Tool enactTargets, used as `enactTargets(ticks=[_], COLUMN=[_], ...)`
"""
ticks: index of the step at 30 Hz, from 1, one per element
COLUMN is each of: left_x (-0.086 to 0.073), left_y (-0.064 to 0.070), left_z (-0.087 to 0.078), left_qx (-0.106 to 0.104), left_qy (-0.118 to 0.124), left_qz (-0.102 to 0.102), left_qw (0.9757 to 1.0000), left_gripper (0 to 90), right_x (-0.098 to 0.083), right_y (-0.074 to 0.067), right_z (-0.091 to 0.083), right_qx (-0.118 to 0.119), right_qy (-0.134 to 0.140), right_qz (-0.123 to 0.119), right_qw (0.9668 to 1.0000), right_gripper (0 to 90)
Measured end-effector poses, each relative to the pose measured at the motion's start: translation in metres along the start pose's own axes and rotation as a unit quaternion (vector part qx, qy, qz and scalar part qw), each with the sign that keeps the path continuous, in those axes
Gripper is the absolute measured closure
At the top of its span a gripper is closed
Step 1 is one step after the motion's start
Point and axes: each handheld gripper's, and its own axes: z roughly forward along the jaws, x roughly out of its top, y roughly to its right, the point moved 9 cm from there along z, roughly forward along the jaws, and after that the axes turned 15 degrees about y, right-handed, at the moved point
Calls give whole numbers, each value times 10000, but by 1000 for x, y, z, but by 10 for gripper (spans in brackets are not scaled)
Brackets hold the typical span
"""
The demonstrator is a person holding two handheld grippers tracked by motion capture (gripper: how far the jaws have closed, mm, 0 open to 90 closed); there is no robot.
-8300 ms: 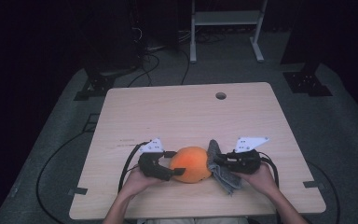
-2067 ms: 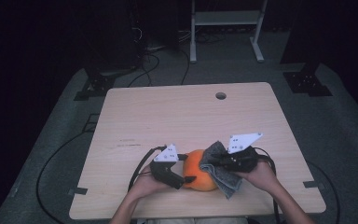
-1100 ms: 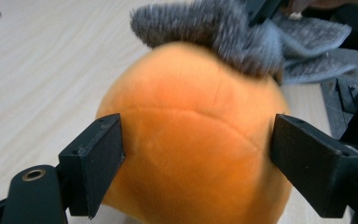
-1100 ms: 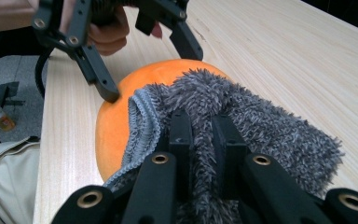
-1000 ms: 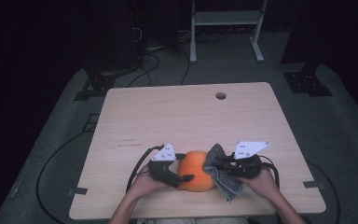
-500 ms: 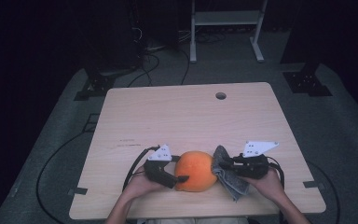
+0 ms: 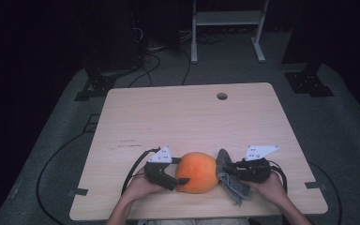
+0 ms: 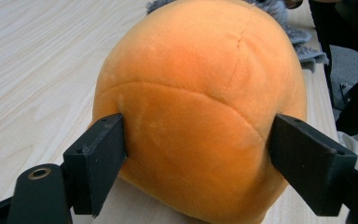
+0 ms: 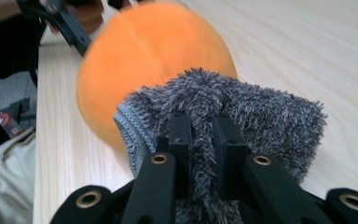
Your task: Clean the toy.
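The ball, orange and plush, sits on the table near its front edge, between our two grippers. We count one ball, one grey cloth, two grippers and two hands.

Our left hand comes in from the bottom edge in the high view and lies low over the table, pointing the left gripper level and rightward at the ball. In the left gripper view its fingers are clamped on the ball, one at each flank near the base, with the plush bulging out between them and the seams running over its top.

Our right hand comes in from the lower right and points the right gripper level and leftward. In the right gripper view its fingers stand close together, clamped on a fold of the cloth, whose shaggy pile spreads out to either side and in front. Just past the cloth the ball shows, blurred. In the high view the cloth hangs from the right gripper just beside the right side of the ball, and its lower end trails on the table toward us; whether the cloth touches the ball, we cannot tell.
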Motion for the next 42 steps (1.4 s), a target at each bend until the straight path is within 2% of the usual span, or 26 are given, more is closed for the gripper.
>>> enactTargets(ticks=[2,4,7,9,10,12,13,15,17,18,19,20,24,27,30,36,38,39,42], left_x=[1,2,5,6,7,8,10,13,11,10,10,10,13,16,20,13,9,7,4], left_y=[2,5,9,10,10,8,7,5,5,5,6,6,12,14,14,10,8,7,5], left_z=[1,3,5,5,5,6,7,9,14,17,20,20,19,19,17,13,11,10,7], left_qx=[-24,-51,-92,-114,-129,-94,-52,-6,-18,-44,-38,-27,60,175,221,107,30,-31,-59], left_qy=[22,24,-2,10,23,-108,-130,-112,-233,-285,-231,-218,-178,-208,-27,85,126,160,230], left_qz=[5,107,297,298,242,39,-13,-70,-46,-48,-70,0,318,616,679,464,265,131,32], left_qw=[10000,9999,9995,9995,9996,9999,9999,9999,9997,9996,9997,9998,9993,9977,9974,9988,9996,9998,9997], left_gripper=[187,187,187,180,159,52,9,8,0,0,0,11,224,267,316,315,310,298,272], right_x=[3,16,41,55,56,46,41,39,37,36,34,32,31,31,30,17,12,9,-4], right_y=[1,-2,-7,-11,-13,-20,-24,-31,-36,-36,-36,-34,-29,-29,-29,-23,-21,-20,-15], right_z=[-4,-4,3,12,18,32,38,40,39,37,35,33,25,22,19,11,8,6,-1], right_qx=[-6,35,146,223,263,320,342,399,339,343,336,314,266,292,211,202,171,170,185], right_qy=[7,145,399,471,369,42,3,82,120,149,177,198,269,284,334,326,274,227,-85], right_qz=[-46,-138,-318,-407,-468,-704,-786,-832,-973,-940,-894,-873,-695,-685,-718,-465,-412,-386,-312], right_qw=[10000,9998,9986,9978,9979,9970,9963,9957,9946,9949,9953,9955,9969,9968,9966,9982,9986,9989,9993], right_gripper=[788,788,788,787,787,788,790,791,791,790,791,791,791,791,791,790,790,789,788])
